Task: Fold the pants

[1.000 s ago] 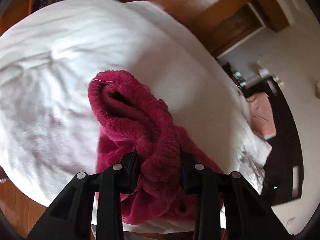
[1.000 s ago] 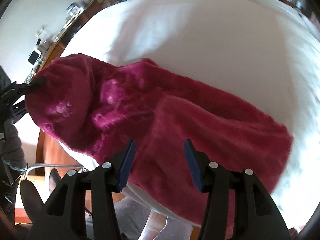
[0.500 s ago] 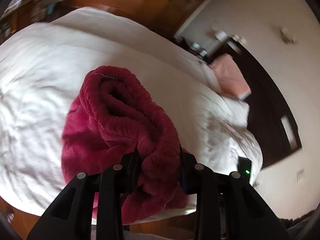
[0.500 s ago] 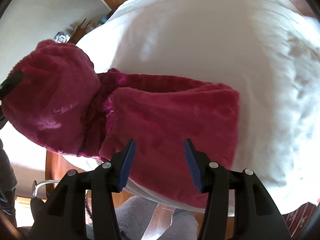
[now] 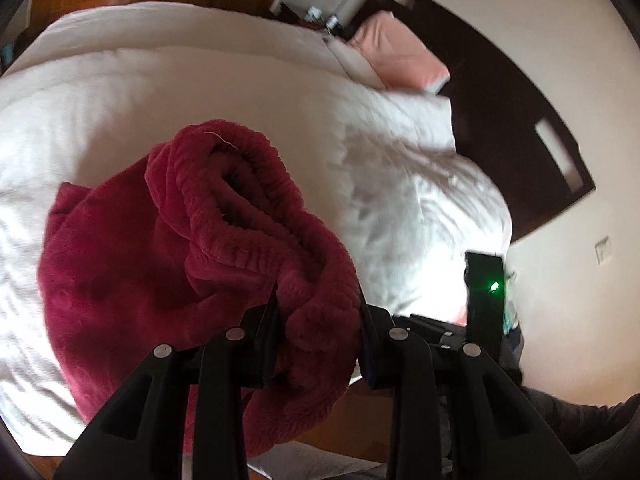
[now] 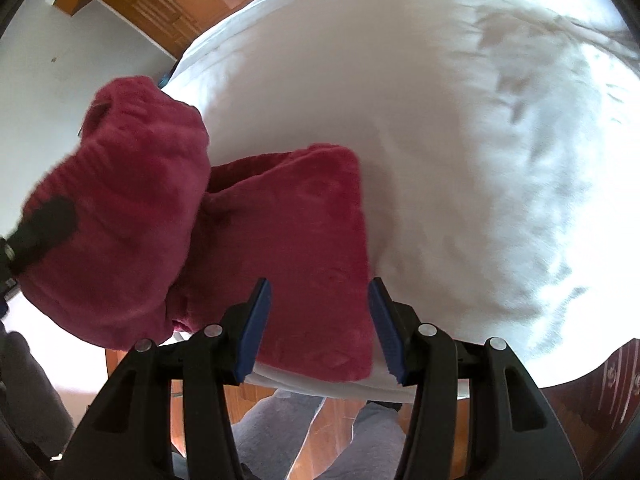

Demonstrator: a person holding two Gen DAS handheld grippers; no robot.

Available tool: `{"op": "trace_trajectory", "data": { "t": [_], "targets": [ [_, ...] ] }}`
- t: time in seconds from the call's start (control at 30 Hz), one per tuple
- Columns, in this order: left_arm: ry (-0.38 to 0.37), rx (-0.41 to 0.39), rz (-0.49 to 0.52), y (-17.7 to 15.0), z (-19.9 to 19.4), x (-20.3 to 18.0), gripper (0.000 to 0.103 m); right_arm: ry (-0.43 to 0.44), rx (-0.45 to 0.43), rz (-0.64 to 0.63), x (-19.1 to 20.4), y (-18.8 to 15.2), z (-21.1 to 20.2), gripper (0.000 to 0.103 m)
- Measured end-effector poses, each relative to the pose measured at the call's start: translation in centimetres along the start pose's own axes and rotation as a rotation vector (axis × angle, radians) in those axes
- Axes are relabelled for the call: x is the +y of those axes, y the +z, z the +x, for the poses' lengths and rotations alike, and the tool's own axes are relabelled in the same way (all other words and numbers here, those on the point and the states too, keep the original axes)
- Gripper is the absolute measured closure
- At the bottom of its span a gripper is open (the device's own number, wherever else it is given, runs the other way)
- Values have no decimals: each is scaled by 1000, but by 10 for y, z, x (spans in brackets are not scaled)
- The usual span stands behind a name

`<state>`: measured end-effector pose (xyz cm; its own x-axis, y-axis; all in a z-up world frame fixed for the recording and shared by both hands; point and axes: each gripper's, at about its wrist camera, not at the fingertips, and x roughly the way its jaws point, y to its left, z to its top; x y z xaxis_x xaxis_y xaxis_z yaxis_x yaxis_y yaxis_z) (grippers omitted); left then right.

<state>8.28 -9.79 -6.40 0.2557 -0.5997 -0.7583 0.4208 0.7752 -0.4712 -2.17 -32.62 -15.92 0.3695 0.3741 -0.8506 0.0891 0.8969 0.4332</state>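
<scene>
The pants (image 5: pixel 168 256) are dark red fleece and lie partly folded near the front edge of the white bed (image 5: pixel 240 80). My left gripper (image 5: pixel 318 320) is shut on their ribbed waistband and holds that end lifted above the rest. In the right wrist view the lifted bunch (image 6: pixel 120 200) hangs at the left with a left finger (image 6: pixel 44 224) on it, and a flat folded part (image 6: pixel 304 248) lies on the bed (image 6: pixel 460 140). My right gripper (image 6: pixel 320 320) is open and empty just above that folded part.
A pink pillow (image 5: pixel 400 56) lies by the dark headboard (image 5: pixel 512 92) at the far right. A black device with a green light (image 5: pixel 486 292) sits at the bed's right edge. Wooden floor (image 6: pixel 340 408) and the person's grey-trousered legs (image 6: pixel 360 440) are below the front edge.
My left gripper has swung the held waistband round over the rest of the pants. The spread-out legs have drawn in to a shorter flat fold. My right gripper stays open.
</scene>
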Motion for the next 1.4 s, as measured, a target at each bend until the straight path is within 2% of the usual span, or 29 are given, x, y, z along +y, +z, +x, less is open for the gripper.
{"op": "trace_trajectory", "data": {
  "t": [0.33, 0.4, 0.47, 0.57, 0.83, 1.03, 1.17, 1.27, 1.33, 1.4],
  "targets": [
    [12, 106, 51, -17, 59, -13, 70, -27, 4, 38, -18, -5, 1, 51],
    [12, 123, 45, -23, 68, -11, 67, -32, 5, 40, -22, -6, -1, 51],
    [2, 139, 30, -26, 75, -10, 59, -37, 5, 39, -23, -5, 1, 51],
    [-37, 152, 2, -31, 77, -9, 56, -40, 1, 34, -20, -5, 0, 51],
    [-57, 96, -42, -37, 37, 9, 50, -10, -16, 17, -7, -3, -4, 51],
    [29, 46, -139, -45, 2, 55, 49, 42, -22, -43, 18, 2, -5, 51],
    [91, 8, -204, -45, -20, 88, 49, 51, -56, -116, 45, 11, 0, 31],
    [123, -18, -238, -42, -33, 107, 48, 42, -58, -127, 57, 18, 11, 26],
    [146, -36, -256, -38, -42, 123, 43, 10, -59, -120, 63, 28, 23, 26],
    [168, -46, -265, -32, -49, 137, 43, -11, -51, -101, 65, 36, 34, 26]
  ]
}}
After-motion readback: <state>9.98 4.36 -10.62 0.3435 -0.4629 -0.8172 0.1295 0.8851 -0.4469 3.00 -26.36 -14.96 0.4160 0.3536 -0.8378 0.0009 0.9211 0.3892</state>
